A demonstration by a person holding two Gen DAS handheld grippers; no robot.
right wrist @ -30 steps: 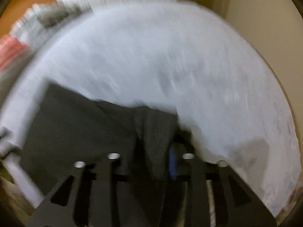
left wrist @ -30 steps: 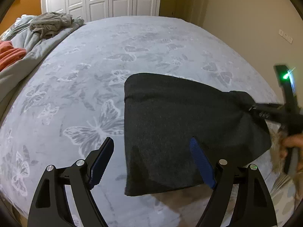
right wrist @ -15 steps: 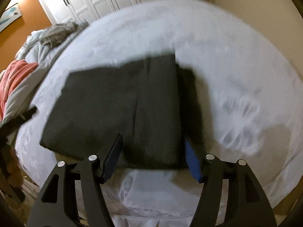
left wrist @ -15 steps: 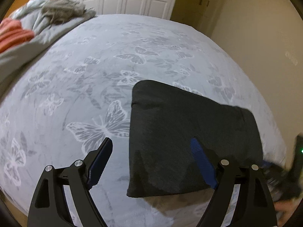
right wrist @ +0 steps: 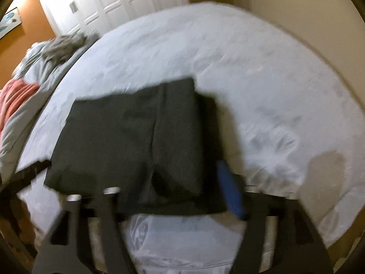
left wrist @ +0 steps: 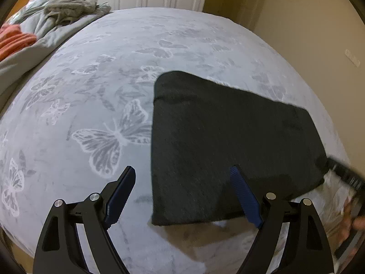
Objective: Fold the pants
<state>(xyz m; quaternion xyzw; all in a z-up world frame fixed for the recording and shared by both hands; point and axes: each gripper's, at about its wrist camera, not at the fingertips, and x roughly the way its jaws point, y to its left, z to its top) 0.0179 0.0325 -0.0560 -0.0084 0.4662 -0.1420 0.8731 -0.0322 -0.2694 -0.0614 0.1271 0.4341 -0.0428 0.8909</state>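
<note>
The pants (left wrist: 230,146) lie folded into a compact dark rectangle on the near part of the bed (left wrist: 141,52), close to its front edge, with one layer lapped over another so that a seam line and a narrow darker strip show along the right side in the right wrist view. The fabric looks flat, its corners fairly square (motion blur hides the finer creases). The left gripper (left wrist: 182,196) hovers over the near left corner of the bundle, jaws spread wide and opening a little further; only the right finger stands over cloth and nothing is pinched. The right gripper (right wrist: 168,194) sits at the near edge on the other side, its jaws opening, with the folded edge lying between them but no pad visibly pressing on it. The step in hand seems to be the release after a fold, so the task looks nearly done. The next move probably calls either for backing both tools clear without dragging the top layer, or for one more fold across the long side. A crumpled grey blanket (left wrist: 68,6) and an orange cloth (left wrist: 16,38) lie well apart at the far left.
</note>
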